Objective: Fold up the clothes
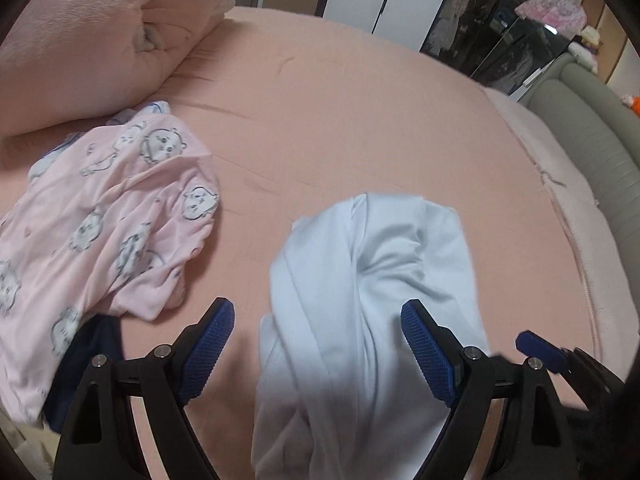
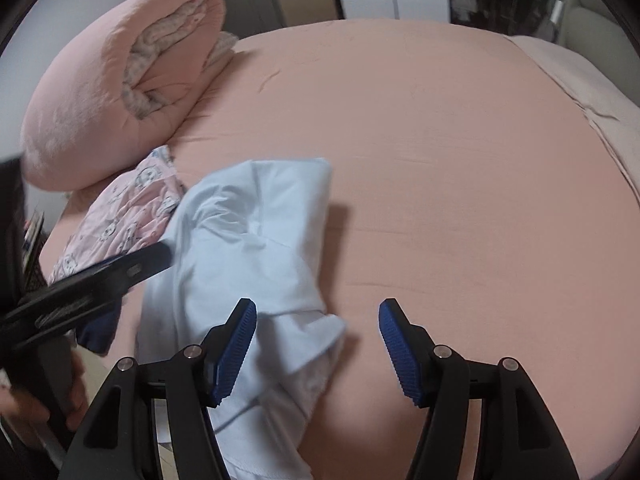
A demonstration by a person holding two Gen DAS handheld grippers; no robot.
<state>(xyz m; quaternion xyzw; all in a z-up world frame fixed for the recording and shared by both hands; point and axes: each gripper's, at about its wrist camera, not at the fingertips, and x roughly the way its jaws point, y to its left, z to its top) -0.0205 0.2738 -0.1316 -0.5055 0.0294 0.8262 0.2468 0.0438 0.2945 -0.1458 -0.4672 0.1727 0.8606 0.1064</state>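
Hovering wide-jawed, gripping nothing: left gripper and right gripper, over crumpled pale blue cotton garment lying on salmon-pink bedsheet. Folding barely beginning; pink cartoon-print pyjamas waiting unfolded beside.

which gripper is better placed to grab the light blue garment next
Left, probably. The left gripper is open with the light blue garment between its fingers; the right gripper is open mostly over bare pink sheet.

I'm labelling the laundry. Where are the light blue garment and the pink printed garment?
light blue garment (image 1: 368, 280), left wrist view, crumpled middle.
pink printed garment (image 1: 120, 216), left wrist view, its centre.
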